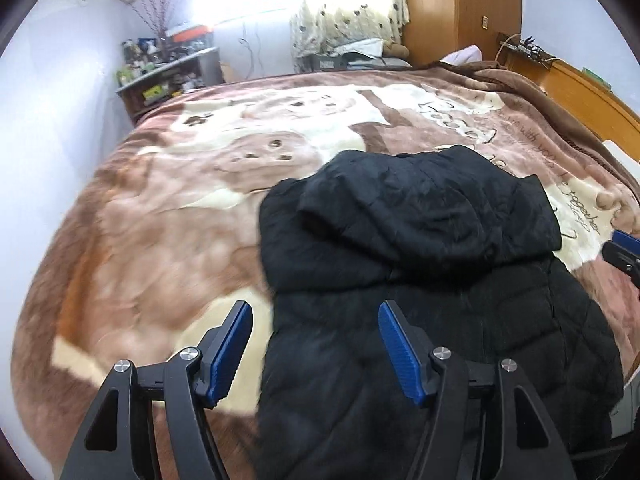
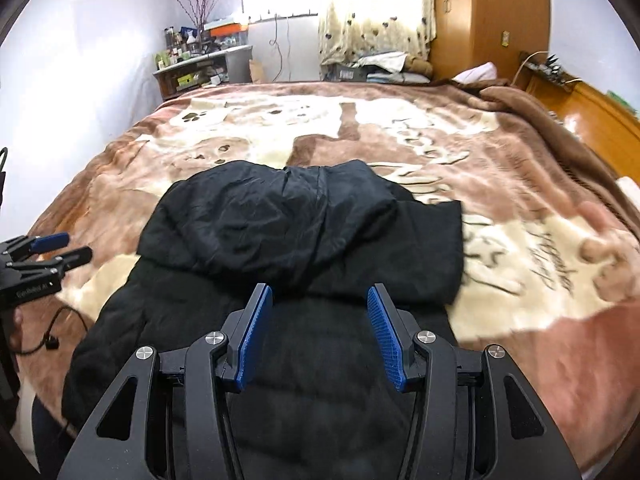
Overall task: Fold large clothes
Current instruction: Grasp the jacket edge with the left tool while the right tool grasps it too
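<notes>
A black quilted hooded jacket (image 1: 420, 240) lies on the bed's brown and cream blanket (image 1: 160, 240), its hood turned toward the far side. In the left wrist view my left gripper (image 1: 315, 312) hovers open above the jacket's left edge, with nothing between its blue pads. The right gripper's tip (image 1: 624, 254) shows at the right border. In the right wrist view the jacket (image 2: 304, 224) fills the middle, and my right gripper (image 2: 319, 292) stands open over its body, gripping nothing. The left gripper (image 2: 60, 250) is off to the left, above the blanket.
A wooden headboard (image 2: 592, 120) runs along the bed's right side. A wardrobe (image 2: 488, 16) and a curtain (image 2: 376, 8) stand behind the bed, and a cluttered shelf (image 2: 196, 68) at the far left. A black cable (image 2: 52, 344) lies on the blanket near the jacket's left side.
</notes>
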A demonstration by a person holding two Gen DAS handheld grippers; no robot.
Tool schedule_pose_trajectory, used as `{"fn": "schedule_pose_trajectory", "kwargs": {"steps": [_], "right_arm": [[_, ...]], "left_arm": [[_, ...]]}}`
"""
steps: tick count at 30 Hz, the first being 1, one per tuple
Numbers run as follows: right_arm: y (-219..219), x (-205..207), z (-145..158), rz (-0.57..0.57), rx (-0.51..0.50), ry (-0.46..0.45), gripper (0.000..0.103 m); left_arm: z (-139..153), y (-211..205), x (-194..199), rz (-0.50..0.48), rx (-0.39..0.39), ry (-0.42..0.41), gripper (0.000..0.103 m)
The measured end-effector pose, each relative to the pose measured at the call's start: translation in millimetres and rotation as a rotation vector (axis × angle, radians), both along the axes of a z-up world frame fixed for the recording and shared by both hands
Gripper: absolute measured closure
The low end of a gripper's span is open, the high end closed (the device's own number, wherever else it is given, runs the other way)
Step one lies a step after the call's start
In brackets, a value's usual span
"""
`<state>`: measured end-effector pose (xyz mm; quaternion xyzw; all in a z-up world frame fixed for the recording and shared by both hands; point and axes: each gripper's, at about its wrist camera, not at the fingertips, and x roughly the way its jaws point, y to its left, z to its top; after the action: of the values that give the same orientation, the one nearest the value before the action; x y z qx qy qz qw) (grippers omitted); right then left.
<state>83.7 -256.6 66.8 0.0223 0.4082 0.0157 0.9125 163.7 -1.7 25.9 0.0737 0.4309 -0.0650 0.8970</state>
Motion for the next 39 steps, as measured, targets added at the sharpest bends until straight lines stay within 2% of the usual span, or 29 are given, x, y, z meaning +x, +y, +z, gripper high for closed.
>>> {"fn": "schedule_pose_trajectory", "kwargs": {"steps": [3, 7, 9, 14, 19, 22, 27, 36, 39], "right_arm": [[-4, -32, 8, -0.014, 0.033, -0.010, 0.052], [-9, -75, 11, -0.027, 0.001, -0.019, 0.047], [-17, -89, 5, -0.031, -0.005, 0.001, 0.044], [-42, -122, -28, -0.105, -0.021, 0.091, 0.043], [-64, -133, -65, -0.151, -0.062, 0.172, 0.038], [-76, -132, -85, -0.164, -0.052, 0.223, 0.033], [-98, -124, -113, -0.198, -0.044, 0.292, 0.027], [-114, -110, -140, -0.193, 0.060, 0.354, 0.026], [-114, -111, -144, -0.205, 0.112, 0.381, 0.027]], "left_arm": [[15, 17, -36, 0.011, -0.021, -0.016, 0.038], [25, 38, -77, 0.020, -0.018, -0.045, 0.036], [21, 50, -95, 0.022, -0.014, -0.037, 0.032], [-14, 68, -122, 0.017, -0.017, 0.052, 0.031], [-59, 65, -129, 0.009, 0.007, 0.155, 0.031], [-78, 57, -128, -0.006, 0.031, 0.171, 0.031], [-112, 58, -114, 0.042, -0.004, 0.265, 0.031], [-133, 47, -109, 0.028, -0.035, 0.330, 0.031], [-137, 52, -109, 0.042, -0.091, 0.356, 0.034]]}}
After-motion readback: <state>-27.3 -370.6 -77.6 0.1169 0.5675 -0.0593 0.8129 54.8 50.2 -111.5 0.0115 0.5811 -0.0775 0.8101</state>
